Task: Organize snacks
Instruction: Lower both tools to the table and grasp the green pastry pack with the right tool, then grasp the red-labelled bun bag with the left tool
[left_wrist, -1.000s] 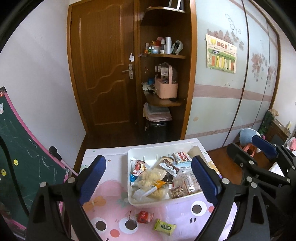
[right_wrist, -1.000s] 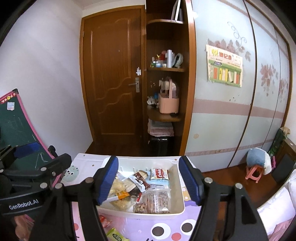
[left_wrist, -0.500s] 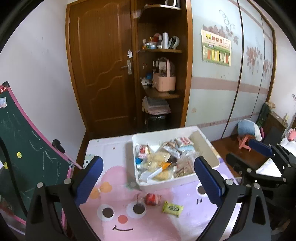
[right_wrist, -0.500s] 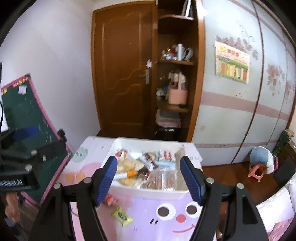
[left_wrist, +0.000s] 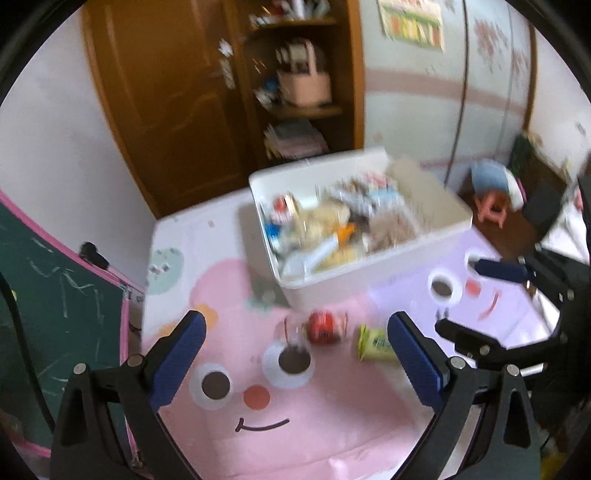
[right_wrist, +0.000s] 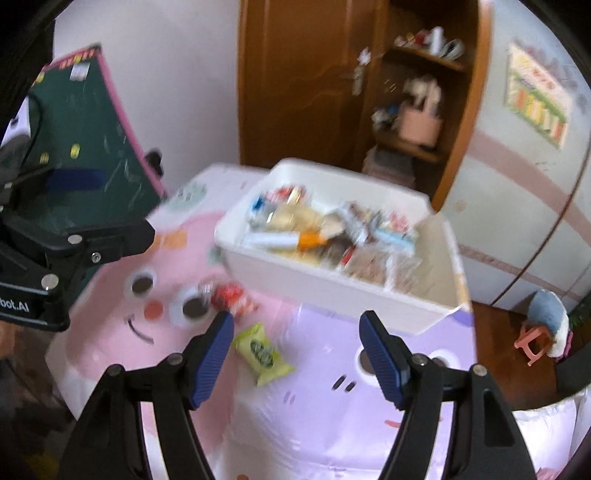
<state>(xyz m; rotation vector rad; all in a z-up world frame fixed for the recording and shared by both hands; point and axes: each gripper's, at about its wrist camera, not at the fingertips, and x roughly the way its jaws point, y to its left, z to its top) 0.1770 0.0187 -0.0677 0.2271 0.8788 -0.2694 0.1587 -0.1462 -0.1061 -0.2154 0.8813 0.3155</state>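
A white bin (left_wrist: 373, 275) (right_wrist: 332, 280) full of mixed snack packets stands on a pink and lilac cartoon table cover. In front of it lie two loose snacks: a red packet (left_wrist: 327, 326) (right_wrist: 231, 295) and a yellow-green packet (left_wrist: 375, 343) (right_wrist: 264, 352). My left gripper (left_wrist: 295, 332) hangs open above the cover, with the red packet in the gap between its blue pads and clear of them. My right gripper (right_wrist: 297, 325) is open too, over the lilac part, the green packet just inside its left finger. The frames are blurred by motion.
A green chalkboard (left_wrist: 55, 295) (right_wrist: 88, 147) leans at the table's left side. Behind the table are a brown door (left_wrist: 155, 92) and a corner shelf (left_wrist: 303, 88). A small pink stool (right_wrist: 535, 339) stands on the floor to the right. Each gripper shows in the other's view.
Both grippers have come down and tilted toward the table. The bin and the two loose packets now look much closer, and the packets sit near the fingertips.
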